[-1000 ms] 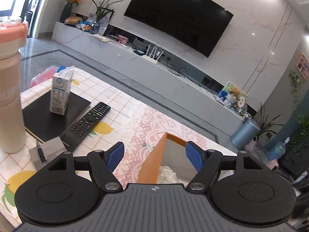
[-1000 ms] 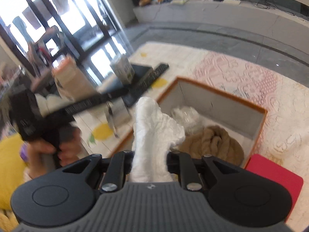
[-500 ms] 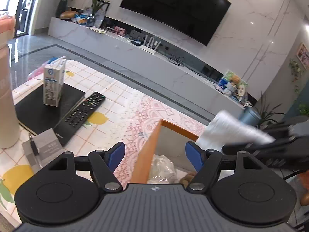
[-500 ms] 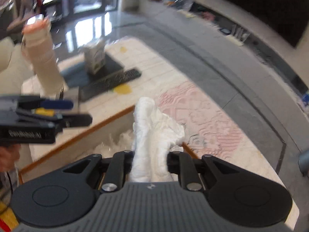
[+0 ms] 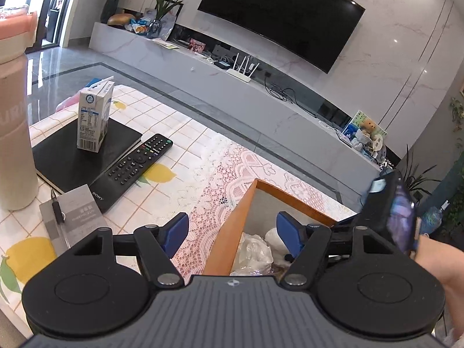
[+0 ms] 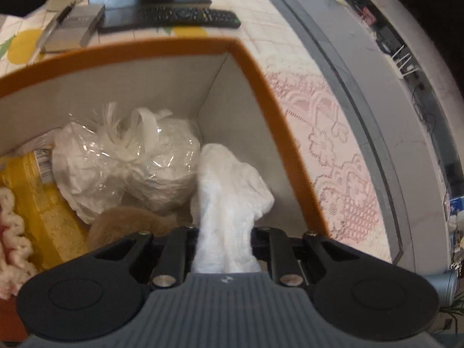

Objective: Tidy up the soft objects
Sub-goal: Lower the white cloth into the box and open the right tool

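Observation:
My right gripper is shut on a white crumpled cloth and holds it inside the orange-rimmed box, near its far right corner. In the box lie a white plastic-wrapped bundle, a brown soft item, a yellow packet and a pink-white knitted piece. My left gripper is open and empty, hovering over the box's left rim. The right gripper's body shows in the left wrist view.
On the tablecloth left of the box lie a black remote, a milk carton on a black notebook, a grey booklet with a pen and a tall pink-lidded bottle. A TV bench stands behind.
My right gripper has swung over the box and lowered the white cloth into it. My left gripper has stayed open over the left rim, shifting only slightly.

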`<move>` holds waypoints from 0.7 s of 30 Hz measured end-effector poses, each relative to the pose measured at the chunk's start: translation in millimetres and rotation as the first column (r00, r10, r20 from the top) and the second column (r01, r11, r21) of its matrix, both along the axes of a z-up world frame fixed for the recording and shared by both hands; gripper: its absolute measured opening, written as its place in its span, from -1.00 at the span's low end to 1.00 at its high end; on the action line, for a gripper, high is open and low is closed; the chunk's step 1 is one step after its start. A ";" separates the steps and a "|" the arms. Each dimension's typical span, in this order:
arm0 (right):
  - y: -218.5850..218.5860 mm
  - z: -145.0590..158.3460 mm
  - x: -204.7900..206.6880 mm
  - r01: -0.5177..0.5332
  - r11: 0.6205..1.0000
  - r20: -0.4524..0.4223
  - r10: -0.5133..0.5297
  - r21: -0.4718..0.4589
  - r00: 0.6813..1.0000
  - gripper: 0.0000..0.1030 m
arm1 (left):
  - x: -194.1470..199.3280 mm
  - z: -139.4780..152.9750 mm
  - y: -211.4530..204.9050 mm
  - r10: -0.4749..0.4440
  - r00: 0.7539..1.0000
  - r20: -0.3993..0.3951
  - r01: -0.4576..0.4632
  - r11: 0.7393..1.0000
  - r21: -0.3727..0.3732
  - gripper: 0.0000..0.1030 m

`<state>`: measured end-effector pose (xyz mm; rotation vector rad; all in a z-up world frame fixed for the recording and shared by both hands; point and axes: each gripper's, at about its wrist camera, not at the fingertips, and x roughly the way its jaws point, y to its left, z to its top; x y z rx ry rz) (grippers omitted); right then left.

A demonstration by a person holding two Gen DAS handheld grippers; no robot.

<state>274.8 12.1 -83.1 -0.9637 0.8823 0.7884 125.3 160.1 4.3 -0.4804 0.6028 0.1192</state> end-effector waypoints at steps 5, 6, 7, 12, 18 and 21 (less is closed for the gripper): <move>11.1 -15.6 2.4 -0.032 0.997 0.023 0.034 -0.063 0.999 -0.72 | -0.2 0.6 -2.5 0.002 1.000 -0.001 -0.002 1.000 0.011 0.57; 12.7 -17.8 2.1 -0.035 0.997 0.026 0.037 -0.068 0.999 -0.72 | 0.2 0.0 -2.6 0.003 1.000 -0.005 -0.003 1.000 0.010 0.57; 13.6 -19.7 2.2 -0.032 0.997 0.025 0.033 -0.067 0.999 -0.71 | 0.7 -0.5 -2.9 0.002 1.000 -0.010 -0.002 1.000 0.010 0.57; 9.1 -13.1 3.9 0.029 1.000 0.017 -0.029 -0.013 0.999 -0.55 | -0.2 -1.2 -6.3 -0.023 1.000 -0.014 0.024 0.999 0.022 0.56; 0.7 13.9 -11.2 0.001 0.999 0.012 -0.001 0.042 1.000 0.56 | -2.1 4.0 -14.7 -0.060 0.998 0.005 0.059 0.996 0.067 0.54; -9.0 36.0 -22.6 -0.042 0.992 0.046 0.037 0.119 0.998 0.95 | -2.1 4.1 -14.1 -0.061 0.998 0.002 0.061 0.996 0.061 0.54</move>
